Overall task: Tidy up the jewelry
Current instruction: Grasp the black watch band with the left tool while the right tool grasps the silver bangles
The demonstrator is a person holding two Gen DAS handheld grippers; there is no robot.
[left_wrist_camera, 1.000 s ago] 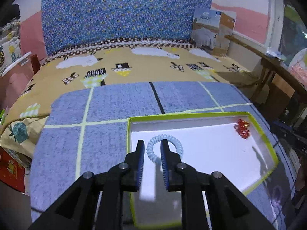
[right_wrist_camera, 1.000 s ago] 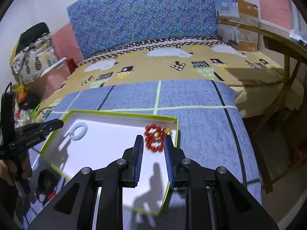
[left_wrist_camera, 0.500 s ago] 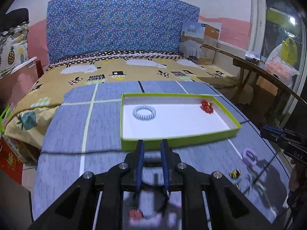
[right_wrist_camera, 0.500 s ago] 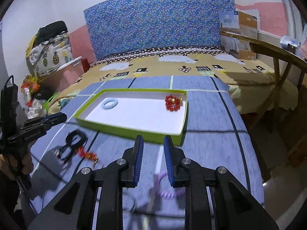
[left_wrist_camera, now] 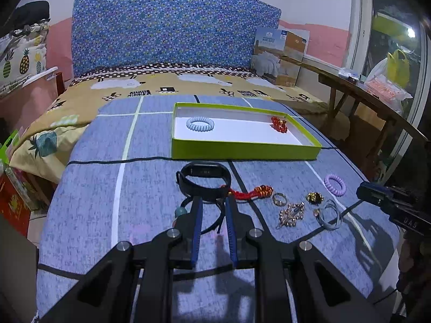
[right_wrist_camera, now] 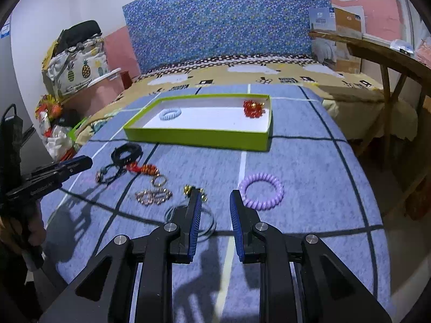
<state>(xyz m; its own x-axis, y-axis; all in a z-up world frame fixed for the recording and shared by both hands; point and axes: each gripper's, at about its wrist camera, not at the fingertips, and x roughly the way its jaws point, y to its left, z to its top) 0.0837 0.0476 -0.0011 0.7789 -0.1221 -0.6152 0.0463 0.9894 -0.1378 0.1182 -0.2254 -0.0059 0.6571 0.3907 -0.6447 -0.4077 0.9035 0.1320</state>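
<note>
A green-rimmed white tray (left_wrist_camera: pixel 242 153) (right_wrist_camera: pixel 199 137) on the blue blanket holds a pale blue coil hair tie (left_wrist_camera: pixel 200 123) (right_wrist_camera: pixel 170 113) and a red bead bracelet (left_wrist_camera: pixel 279 123) (right_wrist_camera: pixel 253 108). In front of it lie a black wristband (left_wrist_camera: pixel 204 180) (right_wrist_camera: pixel 127 151), a red knot charm (left_wrist_camera: pixel 250 192), a gold chain (left_wrist_camera: pixel 292 214) (right_wrist_camera: pixel 153 197), a gold brooch (left_wrist_camera: pixel 313 197) and a purple coil hair tie (left_wrist_camera: pixel 334 184) (right_wrist_camera: pixel 261 191). My left gripper (left_wrist_camera: pixel 212 202) is open and empty just short of the wristband. My right gripper (right_wrist_camera: pixel 214 202) is open and empty, left of the purple tie.
A thin grey hoop (left_wrist_camera: pixel 330 215) (right_wrist_camera: pixel 188 216) and a ring (left_wrist_camera: pixel 279 198) lie among the loose pieces. A bed with a blue headboard (left_wrist_camera: pixel 172 27) lies behind. A wooden bench (left_wrist_camera: pixel 363 99) stands at the right, bags (right_wrist_camera: pixel 75 64) at the left.
Both grippers have drawn back from over the tray, toward the blanket's near edge. The loose jewelry in front of the tray has come into view. The jaws stay open and empty.
</note>
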